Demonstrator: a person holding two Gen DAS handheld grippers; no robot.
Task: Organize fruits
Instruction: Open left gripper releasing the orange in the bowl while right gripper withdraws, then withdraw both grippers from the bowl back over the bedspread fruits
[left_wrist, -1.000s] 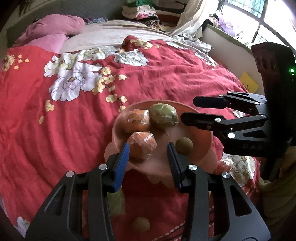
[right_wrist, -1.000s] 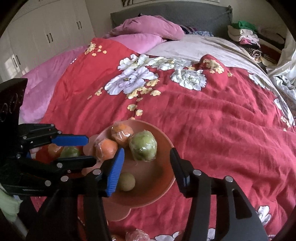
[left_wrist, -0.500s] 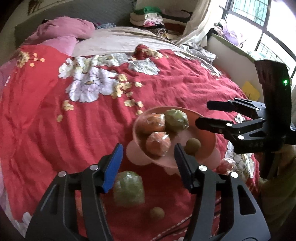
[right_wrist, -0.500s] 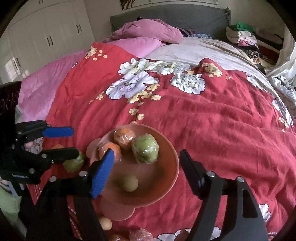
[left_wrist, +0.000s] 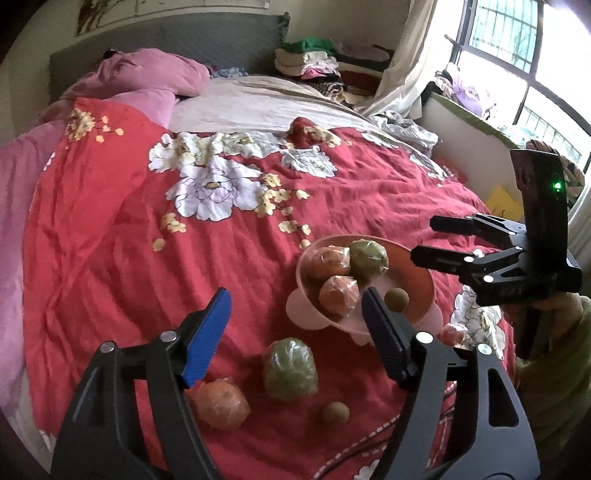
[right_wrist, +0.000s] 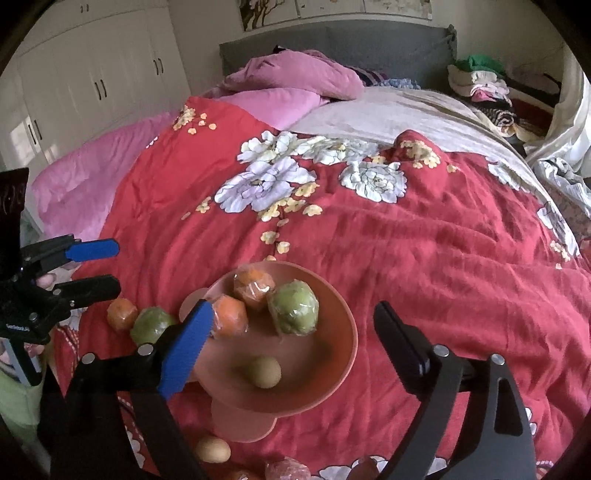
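Note:
A salmon-pink footed plate (right_wrist: 321, 354) (left_wrist: 417, 291) stands on the red floral quilt. It holds two wrapped oranges (right_wrist: 229, 317), a wrapped green fruit (right_wrist: 293, 312) and a small brown fruit (right_wrist: 262, 371). My right gripper (right_wrist: 291, 314) hovers over the plate, its jaws opening, nothing between them. My left gripper (left_wrist: 295, 299) hangs back from the plate over the quilt, its jaws also opening and empty. Below it lie a green fruit (left_wrist: 290, 369), an orange (left_wrist: 221, 404) and a small brown fruit (left_wrist: 335, 413).
More loose fruit lies at the quilt's near edge: an egg-like one (right_wrist: 212, 448) and a wrapped reddish one (right_wrist: 288, 470). Pink pillows (right_wrist: 295, 77) and folded clothes (right_wrist: 476, 79) sit at the head of the bed. A window ledge (left_wrist: 469, 147) runs along the right.
My left gripper drew back and up from the plate, leaving the front orange in it, and its jaws spread. My right gripper's jaws widened above the plate.

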